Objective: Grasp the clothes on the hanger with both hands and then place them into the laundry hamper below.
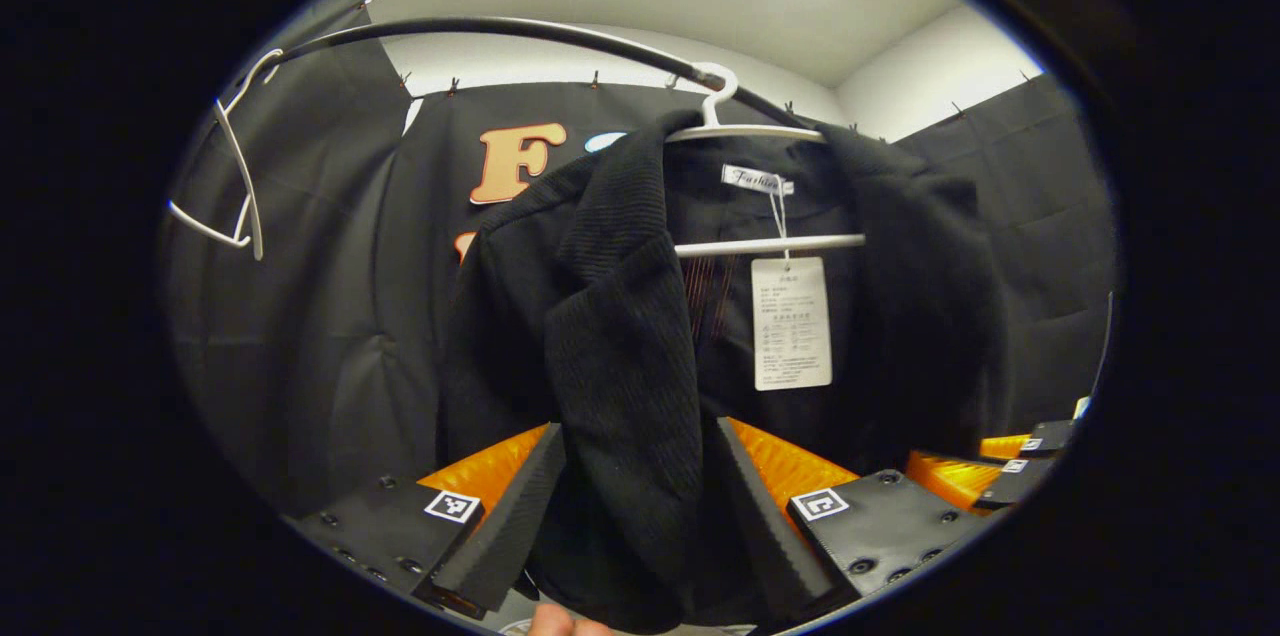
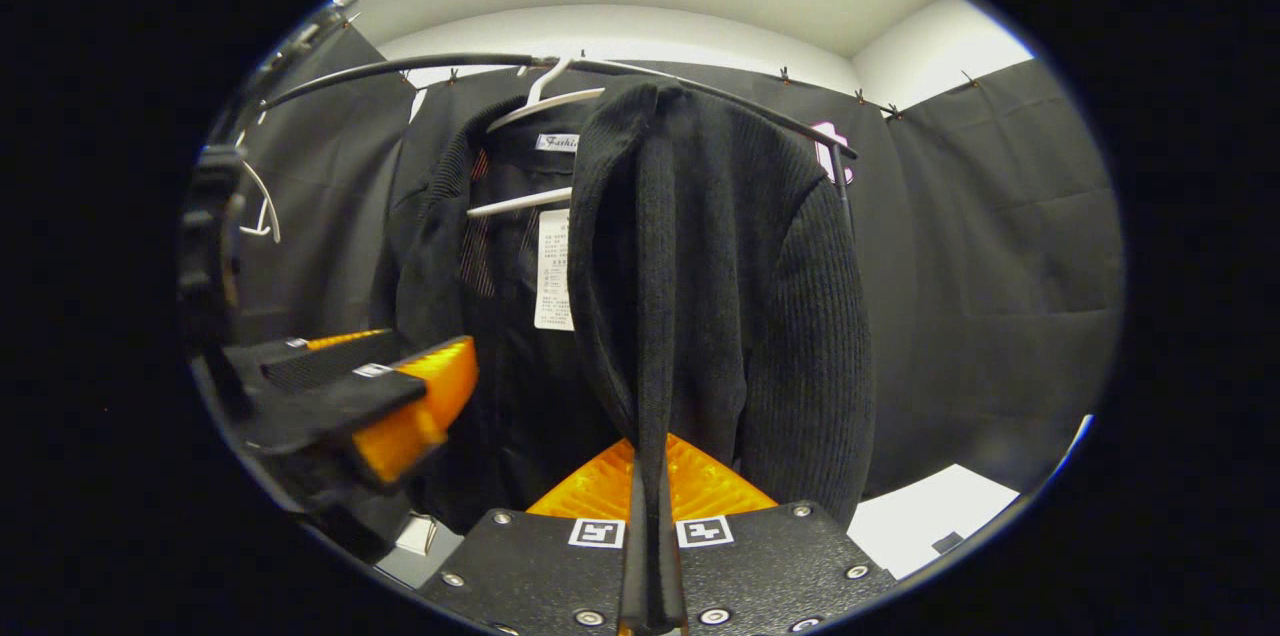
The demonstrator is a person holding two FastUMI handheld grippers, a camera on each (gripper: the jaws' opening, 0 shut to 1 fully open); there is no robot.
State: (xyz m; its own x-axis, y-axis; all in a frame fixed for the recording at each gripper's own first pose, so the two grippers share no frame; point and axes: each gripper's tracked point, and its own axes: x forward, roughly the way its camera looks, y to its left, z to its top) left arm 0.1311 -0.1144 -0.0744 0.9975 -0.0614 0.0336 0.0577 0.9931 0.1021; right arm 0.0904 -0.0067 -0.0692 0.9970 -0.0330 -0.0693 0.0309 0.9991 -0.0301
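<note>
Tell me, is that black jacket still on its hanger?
Yes. The jacket hangs from the white hanger, hooked over the rail.

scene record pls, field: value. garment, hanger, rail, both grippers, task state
garment: black jacket, on hanger, paper tag inside
hanger: white, hooked on rail
rail: dark curved bar; spare hanger at its end
left gripper: fingers open, one each side of the jacket's front edge, not pressed
right gripper: fingers shut on the other front edge
task state: jacket not off the hanger yet; hamper placement not started
</note>
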